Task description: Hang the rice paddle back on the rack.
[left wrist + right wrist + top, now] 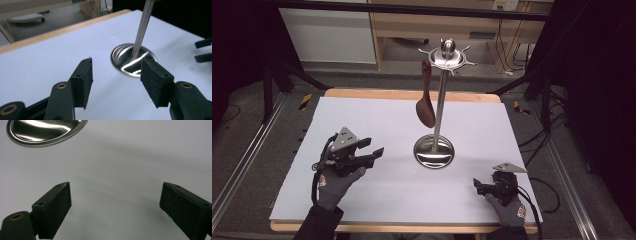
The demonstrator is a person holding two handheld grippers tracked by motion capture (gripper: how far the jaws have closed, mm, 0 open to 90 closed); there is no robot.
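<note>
Left gripper [116, 75], nearest the lens: jaws apart, nothing between them. Ahead and to their right stands the rack [434, 150]; the brown spoon [426, 100] hangs upright from its top ring. Right gripper [115, 207]: jaws wide, empty, farther from spoon.

One stand [439, 100], one spoon [426, 100], two claws.

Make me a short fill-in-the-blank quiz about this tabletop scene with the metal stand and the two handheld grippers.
1. The dark brown wooden spoon hangs from a hook of the tall shiny steel utensil stand, its bowl pointing ____.
2. The stand's round base rests on a ____ sheet.
3. Nothing sits between the jaws of the left gripper, which are ____.
4. Between its jaws, the right gripper holds ____.

Missing words: down; white; open; nothing
</note>
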